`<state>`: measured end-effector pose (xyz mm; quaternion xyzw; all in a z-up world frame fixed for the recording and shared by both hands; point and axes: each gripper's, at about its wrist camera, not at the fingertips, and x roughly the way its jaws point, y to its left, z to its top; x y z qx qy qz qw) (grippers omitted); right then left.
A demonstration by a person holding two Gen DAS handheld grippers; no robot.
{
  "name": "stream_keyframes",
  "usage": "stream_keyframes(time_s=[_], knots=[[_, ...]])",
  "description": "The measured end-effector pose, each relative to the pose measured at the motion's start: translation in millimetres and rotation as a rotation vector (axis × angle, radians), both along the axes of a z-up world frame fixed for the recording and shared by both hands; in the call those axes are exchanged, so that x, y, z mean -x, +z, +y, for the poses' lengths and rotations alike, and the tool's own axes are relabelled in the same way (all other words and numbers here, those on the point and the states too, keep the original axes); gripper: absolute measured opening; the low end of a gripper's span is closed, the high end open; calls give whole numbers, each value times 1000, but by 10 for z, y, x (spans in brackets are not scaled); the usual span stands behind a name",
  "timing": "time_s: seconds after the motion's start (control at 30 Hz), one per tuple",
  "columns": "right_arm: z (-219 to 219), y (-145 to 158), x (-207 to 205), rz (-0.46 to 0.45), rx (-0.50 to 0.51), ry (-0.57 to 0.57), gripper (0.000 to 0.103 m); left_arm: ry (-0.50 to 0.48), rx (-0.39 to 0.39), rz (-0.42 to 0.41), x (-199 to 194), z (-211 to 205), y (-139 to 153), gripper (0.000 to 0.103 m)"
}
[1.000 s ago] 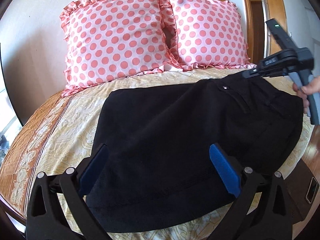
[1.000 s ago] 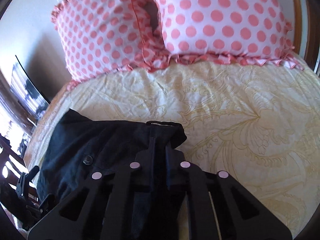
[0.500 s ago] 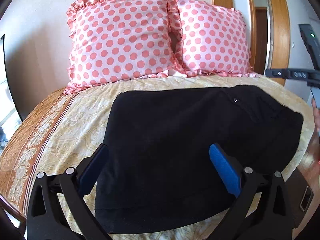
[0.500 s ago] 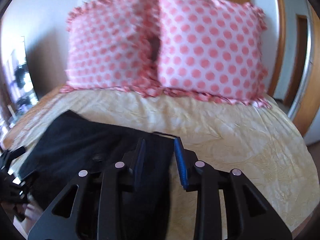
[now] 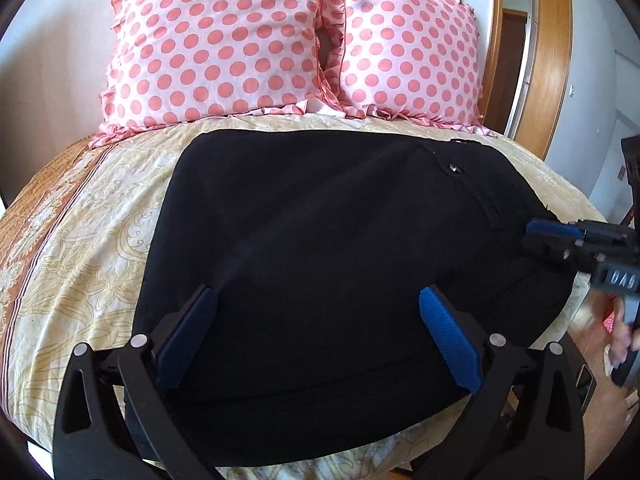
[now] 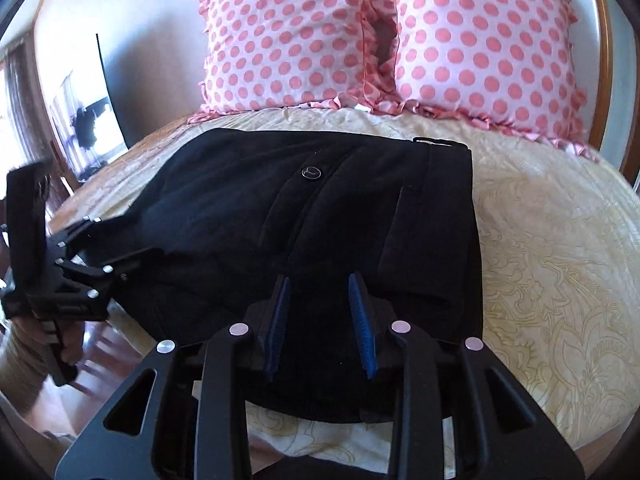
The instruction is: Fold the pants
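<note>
One soft black folded pants (image 5: pixel 340 264) rectangle.

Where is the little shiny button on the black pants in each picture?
Left wrist view: the button sits right of the middle, in the upper half, on the far right part of the pants.
Right wrist view: the button sits near the middle, in the upper half.
Shared landmark: the gap between the two polka-dot pillows, behind the pants in both views.
</note>
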<state>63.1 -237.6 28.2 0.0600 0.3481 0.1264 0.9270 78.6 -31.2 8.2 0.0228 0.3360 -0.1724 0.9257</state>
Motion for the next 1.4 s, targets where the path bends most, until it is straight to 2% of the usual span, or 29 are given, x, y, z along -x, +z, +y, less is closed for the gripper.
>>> stream_keyframes(time_s=[0.03, 0.07, 0.13, 0.23, 0.3, 0.37, 0.47, 0.63, 0.7, 0.8, 0.83, 0.87, 0.9, 0.97, 1.0, 1.1, 1.17, 1.2, 1.27, 1.4], knots=[[-81, 88, -16, -9, -46, -12, 34, -4, 0, -2, 0, 5, 0, 101], [-186, 169, -49, -16, -82, -34, 54, -8, -2, -7, 6, 11, -6, 101], [-455, 293, -182, -5, -146, -109, 87, -10, 3, -20, 21, 30, -18, 101], [-786, 294, -474, 72, -235, -154, 88, -5, 9, -27, 36, 36, -26, 101], [-935, 183, -696, 156, -285, -163, 86, -5, 12, -27, 37, 40, -25, 101], [-1010, 69, -824, 205, -317, -163, 78, -8, 9, -29, 40, 36, -24, 101], [-1055, -92, -990, 267, -349, -156, 72, -11, 12, -32, 47, 39, -20, 101], [-976, -215, -1074, 295, -370, -93, 65, -10, 10, -36, 60, 30, -17, 101], [-947, -226, -1082, 289, -352, -86, 64, -10, 9, -38, 61, 28, -16, 101], [-968, -249, -1062, 274, -380, -78, 64, -9, 10, -39, 64, 22, -20, 101], [-951, -247, -1054, 263, -375, -60, 56, -9, 10, -39, 65, 21, -22, 101], [-914, -241, -1037, 253, -372, -32, 37, -9, 10, -40, 64, 19, -23, 101], [-878, -216, -1006, 233, -348, -25, 35, -8, 9, -40, 64, 16, -25, 101], [-752, -145, -968, 196, -245, -16, 34, -8, 9, -39, 66, 20, -27, 101], [-740, -137, -973, 199, -235, -21, 34, -8, 9, -39, 66, 22, -28, 101], [-833, -206, -1034, 241, -301, -43, 42, -7, 10, -38, 71, 20, -28, 101], [-847, -234, -1040, 234, -319, -39, 42, -6, 9, -41, 74, 17, -32, 101], [-808, -211, -1021, 217, -290, -33, 41, -6, 9, -42, 75, 18, -33, 101], [-690, -120, -968, 169, -208, -26, 30, -7, 10, -42, 70, 21, -32, 101], [-377, 132, -751, 21, -29, 15, 26, -6, 18, -33, 72, 21, -31, 101]])
